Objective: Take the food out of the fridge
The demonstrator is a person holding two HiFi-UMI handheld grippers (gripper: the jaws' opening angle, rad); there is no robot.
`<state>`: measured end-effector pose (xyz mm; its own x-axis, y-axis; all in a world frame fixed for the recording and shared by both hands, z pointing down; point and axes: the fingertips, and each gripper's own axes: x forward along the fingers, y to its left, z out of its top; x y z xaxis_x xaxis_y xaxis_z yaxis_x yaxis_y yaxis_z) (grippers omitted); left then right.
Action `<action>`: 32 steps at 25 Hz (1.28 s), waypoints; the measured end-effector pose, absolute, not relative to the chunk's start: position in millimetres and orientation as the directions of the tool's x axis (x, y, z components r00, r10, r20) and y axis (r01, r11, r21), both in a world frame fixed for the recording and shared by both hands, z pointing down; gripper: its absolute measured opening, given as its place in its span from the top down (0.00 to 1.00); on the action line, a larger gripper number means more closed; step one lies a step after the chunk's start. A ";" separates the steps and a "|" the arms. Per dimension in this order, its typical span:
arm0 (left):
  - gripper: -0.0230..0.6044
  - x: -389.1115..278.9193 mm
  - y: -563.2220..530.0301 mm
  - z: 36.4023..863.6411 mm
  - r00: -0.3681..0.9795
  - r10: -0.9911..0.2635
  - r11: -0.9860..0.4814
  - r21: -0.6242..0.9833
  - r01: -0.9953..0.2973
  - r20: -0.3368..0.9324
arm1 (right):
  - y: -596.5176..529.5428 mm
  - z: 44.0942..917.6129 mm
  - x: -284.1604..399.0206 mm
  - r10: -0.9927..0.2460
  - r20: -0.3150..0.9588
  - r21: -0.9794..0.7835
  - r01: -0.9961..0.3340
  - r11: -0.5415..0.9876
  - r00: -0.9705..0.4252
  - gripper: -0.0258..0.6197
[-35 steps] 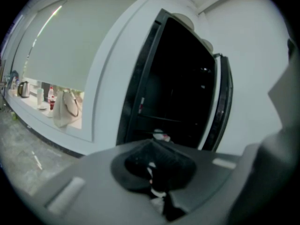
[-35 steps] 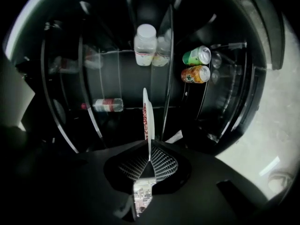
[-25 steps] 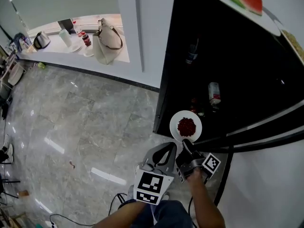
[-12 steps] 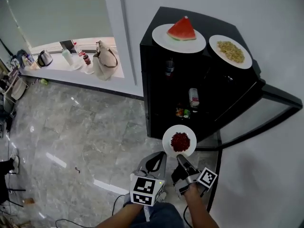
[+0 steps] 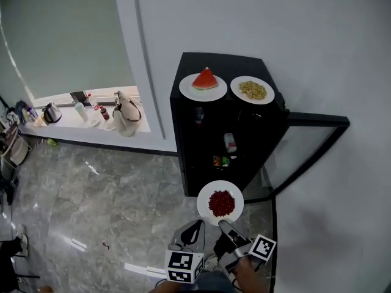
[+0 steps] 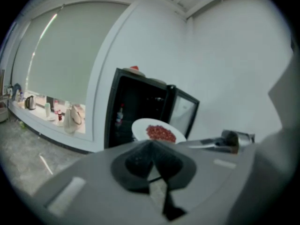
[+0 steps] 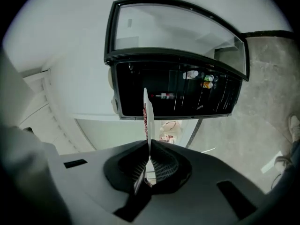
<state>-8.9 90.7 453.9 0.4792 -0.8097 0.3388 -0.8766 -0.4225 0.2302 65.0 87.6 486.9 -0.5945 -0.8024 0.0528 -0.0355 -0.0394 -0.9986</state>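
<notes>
Fridge (image 5: 190, 163): sitting farther off than a second ago, since the person is backing away with a dish lifted out; its door (image 5: 299, 151) is hanging wide open for access.
Top plates: watermelon plate (image 5: 186, 91) and plate of yellow food (image 5: 253, 102) are resting side by side on the fridge top, apparently already unloaded.
Plate of red food (image 5: 203, 203): hovering level before the open fridge, clear of its shelves.
Right gripper (image 5: 226, 227): pinching that plate's near rim between closed jaws, keeping it flat so nothing is spilling.
Left gripper (image 5: 197, 226): idling alongside, jaws together, gripping nothing.
Bottles (image 5: 230, 142): standing inside on the shelves.
</notes>
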 end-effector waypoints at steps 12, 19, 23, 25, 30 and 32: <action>0.99 -42.9 157.2 400.4 0.587 -0.770 -0.548 0.212 -0.809 0.250 | 167.7 428.0 41.0 -0.889 0.032 -0.997 -0.079 0.004 -0.457 0.95; 0.99 -50.0 160.5 395.1 0.605 -0.761 -0.574 0.192 -0.796 0.236 | 177.2 423.5 32.1 -0.908 0.019 -0.997 -0.073 0.013 -0.419 0.95; 0.99 -50.2 160.4 397.6 0.617 -0.748 -0.586 0.193 -0.787 0.244 | 177.2 422.7 30.1 -0.912 0.021 -0.996 -0.085 0.016 -0.411 0.95; 0.99 -50.6 160.4 397.2 0.623 -0.744 -0.592 0.195 -0.782 0.240 | 176.5 421.3 29.6 -0.914 0.018 -0.996 -0.088 0.019 -0.404 0.95; 0.99 -51.4 159.0 398.2 0.633 -0.736 -0.600 0.201 -0.775 0.241 | 174.7 420.5 27.2 -0.918 0.016 -0.996 -0.086 0.020 -0.396 0.95; 0.99 -52.7 158.4 399.5 0.633 -0.734 -0.600 0.204 -0.774 0.244 | 174.0 421.3 25.2 -0.918 0.015 -0.997 -0.081 0.019 -0.396 0.95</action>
